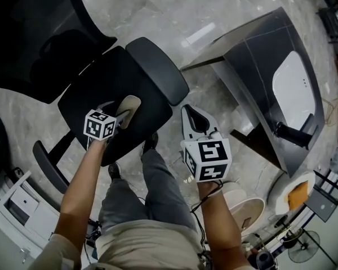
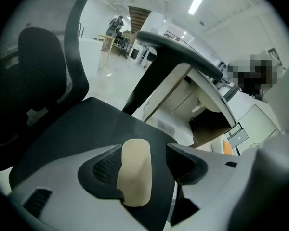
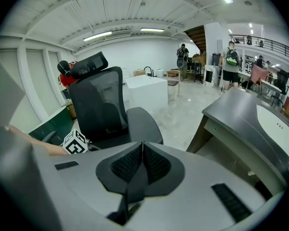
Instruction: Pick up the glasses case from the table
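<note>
The marble floor [image 1: 158,16] is lying open between the grey desk [image 1: 259,66] at the right and the black chair [image 1: 101,100]. The left hand-held gripper [image 2: 144,150] is hanging over the seat with its jaws apart. The beige case [image 2: 136,172] is leaning on one pad, clear of the other, well inside the seat's edges. The right hand-held gripper [image 3: 142,148] is hovering closed and empty, its cube [image 1: 209,159] showing only square black-and-white markers.

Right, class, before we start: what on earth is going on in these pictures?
A person holds a hand-held gripper in each hand. The left hand-held gripper is over a black chair seat with a beige glasses case between its jaws; they stand apart, a gap on one side, so nothing is clamped. The right hand-held gripper is shut and empty, between chair and desk.
</note>
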`<state>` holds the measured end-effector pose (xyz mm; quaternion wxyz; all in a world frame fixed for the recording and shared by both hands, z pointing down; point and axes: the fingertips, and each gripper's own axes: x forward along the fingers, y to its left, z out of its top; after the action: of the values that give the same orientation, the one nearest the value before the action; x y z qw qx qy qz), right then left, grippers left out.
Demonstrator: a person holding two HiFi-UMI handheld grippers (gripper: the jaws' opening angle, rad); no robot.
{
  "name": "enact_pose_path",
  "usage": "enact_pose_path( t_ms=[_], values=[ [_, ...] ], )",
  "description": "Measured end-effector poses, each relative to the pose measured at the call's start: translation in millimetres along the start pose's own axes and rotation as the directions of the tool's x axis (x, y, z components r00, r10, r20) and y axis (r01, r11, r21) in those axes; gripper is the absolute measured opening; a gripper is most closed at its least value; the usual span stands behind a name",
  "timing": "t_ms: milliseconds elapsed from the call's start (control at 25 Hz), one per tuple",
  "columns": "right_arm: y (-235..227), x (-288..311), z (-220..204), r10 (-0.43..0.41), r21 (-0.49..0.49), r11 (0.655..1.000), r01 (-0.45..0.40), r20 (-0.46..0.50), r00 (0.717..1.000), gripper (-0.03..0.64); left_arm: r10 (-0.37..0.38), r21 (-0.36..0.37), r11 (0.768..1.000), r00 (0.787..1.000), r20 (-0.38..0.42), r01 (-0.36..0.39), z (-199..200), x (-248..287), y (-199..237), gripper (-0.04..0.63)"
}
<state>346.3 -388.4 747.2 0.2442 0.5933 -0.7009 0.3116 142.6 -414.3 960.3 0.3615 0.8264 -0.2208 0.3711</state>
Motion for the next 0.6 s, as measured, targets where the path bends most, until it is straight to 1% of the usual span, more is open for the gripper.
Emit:
enact_pose_path(
  t_ms=[200, 360, 600],
  values=[
    [-8.0, 4.9, -17.0, -0.005, 0.013, 1.000, 0.006, -0.020, 1.000, 0.025, 0.028, 0.012, 1.000, 0.997, -0.066, -0.027, -23.3, 29.3, 3.1, 0.344],
    [-14.4, 8.9, -31.2, -0.010, 0.022, 1.000, 0.010, -0.035, 0.999, 0.026, 0.077, 0.044, 0.996, 0.990, -0.117, -0.072, -39.5, 50.1, 9.9, 0.382],
    [-21.4, 13.9, -50.2, -0.016, 0.033, 0.999, 0.017, -0.058, 0.998, 0.025, 0.125, 0.074, 0.991, 0.977, -0.171, -0.114, -58.0, 71.5, 19.9, 0.402]
  ],
)
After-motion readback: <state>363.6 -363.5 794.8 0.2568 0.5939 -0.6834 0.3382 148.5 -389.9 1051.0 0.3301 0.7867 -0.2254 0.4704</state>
